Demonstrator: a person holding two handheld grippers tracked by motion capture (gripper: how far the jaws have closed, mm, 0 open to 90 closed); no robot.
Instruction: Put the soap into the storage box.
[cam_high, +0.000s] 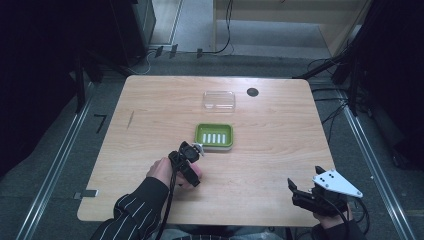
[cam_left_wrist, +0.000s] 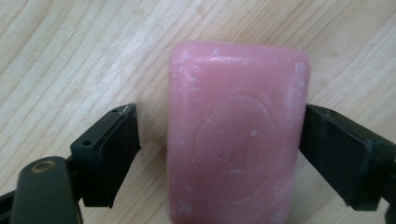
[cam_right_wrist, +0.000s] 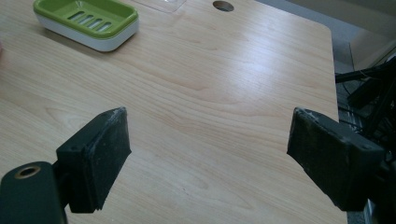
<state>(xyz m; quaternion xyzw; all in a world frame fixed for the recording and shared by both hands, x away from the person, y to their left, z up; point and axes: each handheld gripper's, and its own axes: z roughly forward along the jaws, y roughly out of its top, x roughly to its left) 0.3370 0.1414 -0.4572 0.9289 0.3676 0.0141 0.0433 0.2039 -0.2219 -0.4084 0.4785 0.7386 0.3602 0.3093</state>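
Observation:
A pink bar of soap (cam_left_wrist: 233, 140) lies flat on the wooden table (cam_high: 270, 150). My left gripper (cam_left_wrist: 219, 112) looks straight down on it, open, one jaw on each side of the bar: the right jaw touches its edge, the left jaw stands a little apart. In the high view the left gripper (cam_high: 190, 165) hovers just in front of a green soap dish (cam_high: 198, 136) with a slotted floor and a white base. My right gripper (cam_high: 294, 192) rests near the table's front right corner, open and empty (cam_right_wrist: 208, 116). The green soap dish (cam_right_wrist: 119, 18) lies far off to its left.
A clear plastic lid (cam_high: 219, 100) lies behind the dish, with a round cable hole (cam_high: 252, 92) to its right. Bare wood stretches between the two grippers. The table's right edge (cam_right_wrist: 332, 70) drops to cables on the floor.

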